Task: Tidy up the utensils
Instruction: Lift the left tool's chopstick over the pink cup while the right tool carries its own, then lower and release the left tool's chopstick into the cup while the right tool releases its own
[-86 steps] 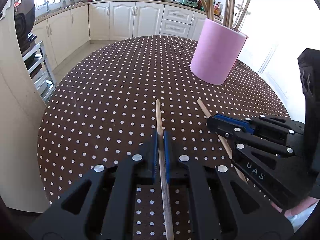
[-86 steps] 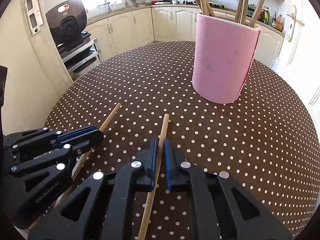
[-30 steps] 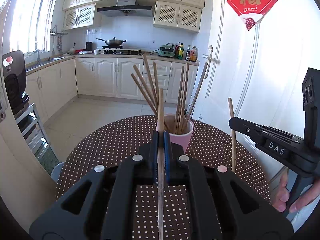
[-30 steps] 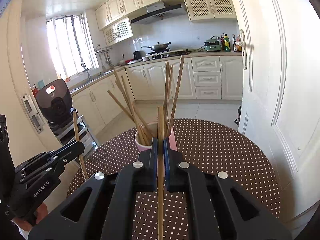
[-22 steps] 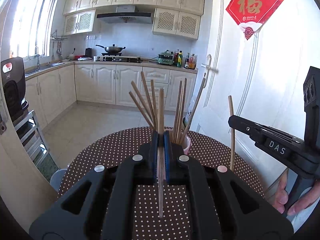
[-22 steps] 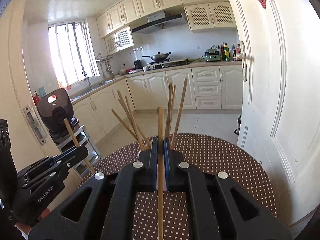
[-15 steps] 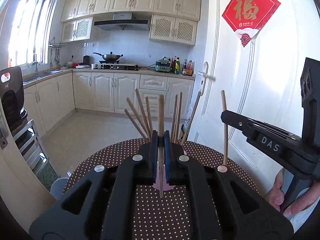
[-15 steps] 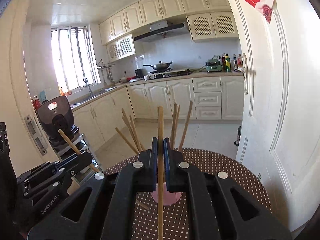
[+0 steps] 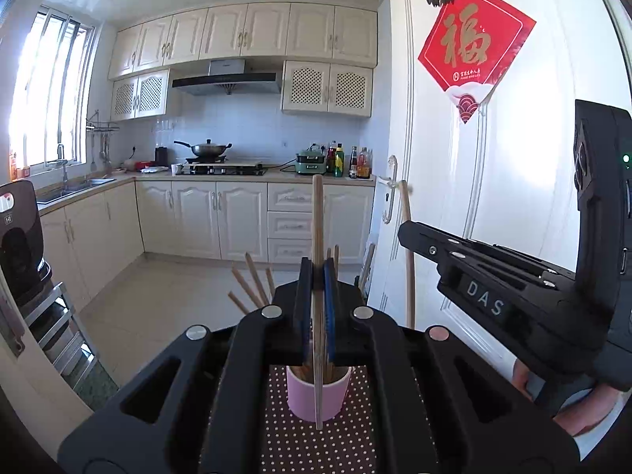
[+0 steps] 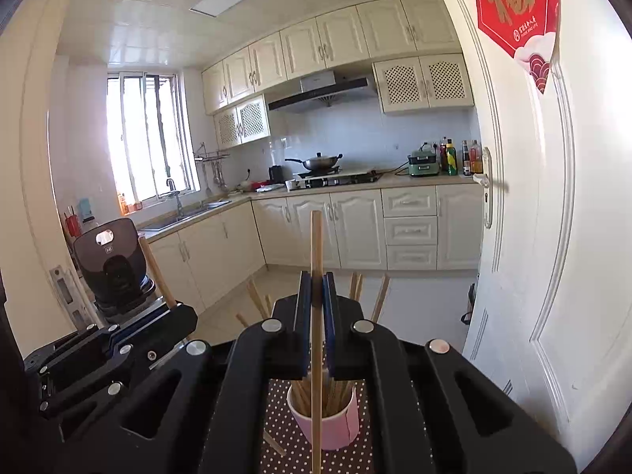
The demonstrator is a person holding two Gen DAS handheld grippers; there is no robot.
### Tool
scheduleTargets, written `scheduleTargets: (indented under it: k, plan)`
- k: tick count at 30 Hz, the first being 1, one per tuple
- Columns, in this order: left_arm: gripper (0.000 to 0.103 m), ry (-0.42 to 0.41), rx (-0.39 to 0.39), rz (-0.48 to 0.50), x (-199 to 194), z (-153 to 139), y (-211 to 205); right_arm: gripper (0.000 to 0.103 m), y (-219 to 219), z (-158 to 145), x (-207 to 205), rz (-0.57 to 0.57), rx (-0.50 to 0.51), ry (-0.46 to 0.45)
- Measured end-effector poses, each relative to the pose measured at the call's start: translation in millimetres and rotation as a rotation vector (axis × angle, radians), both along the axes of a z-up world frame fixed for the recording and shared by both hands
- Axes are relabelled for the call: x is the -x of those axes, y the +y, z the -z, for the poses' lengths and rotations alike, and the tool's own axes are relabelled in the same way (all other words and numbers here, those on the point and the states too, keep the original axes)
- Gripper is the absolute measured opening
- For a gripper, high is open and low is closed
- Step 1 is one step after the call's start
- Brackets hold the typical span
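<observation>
Two light, stiff, slick chopsticks point(image 9: 317, 221) point(image 10: 316, 245) stand pinched mid-shaft, one clenched in each gripper point(image 9: 317, 276) point(image 10: 316, 280) above my cup point(image 10: 328, 430).

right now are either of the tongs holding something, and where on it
Each holds one chopstick upright: left tongs pinch theirs near mid-length, right tongs likewise.

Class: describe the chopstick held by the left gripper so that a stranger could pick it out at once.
Find the pink cup on the dotted table. Above it the left gripper clamps one chopstick upright. Unlike the chopsticks leaning inside the cup, it hangs outside.
</observation>
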State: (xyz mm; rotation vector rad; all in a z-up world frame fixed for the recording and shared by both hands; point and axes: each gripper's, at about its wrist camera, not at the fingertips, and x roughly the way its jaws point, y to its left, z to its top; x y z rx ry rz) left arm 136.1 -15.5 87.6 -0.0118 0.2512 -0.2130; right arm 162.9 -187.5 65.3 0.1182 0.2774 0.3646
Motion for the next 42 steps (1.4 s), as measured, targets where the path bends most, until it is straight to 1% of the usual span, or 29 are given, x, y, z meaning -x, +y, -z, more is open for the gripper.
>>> scheduleTargets:
  k: [10,13,15,17,21,27,31,33,36,42]
  plan:
    - [0.006,-0.034,0.005,-0.015,-26.3,-18.5,-8.6,0.005,-9.9,-14.7,-24.0,0.039,-0.059,-0.065]
    - [0.006,-0.056,-0.019,-0.036,-33.7,-20.4,-12.5,0.005,-11.5,-16.2,-32.0,0.052,-0.072,-0.084]
    - [0.006,-0.055,-0.019,-0.043,-39.9,-19.6,-12.8,0.005,-13.1,-14.3,-36.0,0.067,-0.089,-0.102]
    - [0.006,-0.045,-0.007,-0.041,-47.6,-16.8,-11.6,0.005,-17.0,-8.0,-38.7,0.102,-0.120,-0.116]
    - [0.006,-0.022,0.015,-0.051,-60.1,-6.5,-7.8,0.005,-18.1,6.8,-47.1,0.108,-0.173,-0.123]
    - [0.006,0.008,0.031,-0.098,-78.5,11.2,-7.3,0.005,-13.8,26.3,-64.5,0.123,-0.188,-0.107]
    - [0.006,0.051,0.063,-0.104,-93.1,24.7,-3.2,0.005,-13.5,39.3,-73.0,0.131,-0.198,-0.093]
    - [0.006,0.066,0.077,-0.097,-98.4,31.3,-1.1,0.005,-11.7,46.0,-75.8,0.142,-0.183,-0.091]
    - [0.006,0.074,0.069,-0.104,-103.6,38.7,-2.7,0.005,-6.8,56.1,-77.7,0.152,-0.155,-0.094]
    - [0.006,0.113,0.083,-0.107,-113.8,55.1,2.8,0.004,-0.9,73.1,-83.9,0.156,-0.134,-0.048]
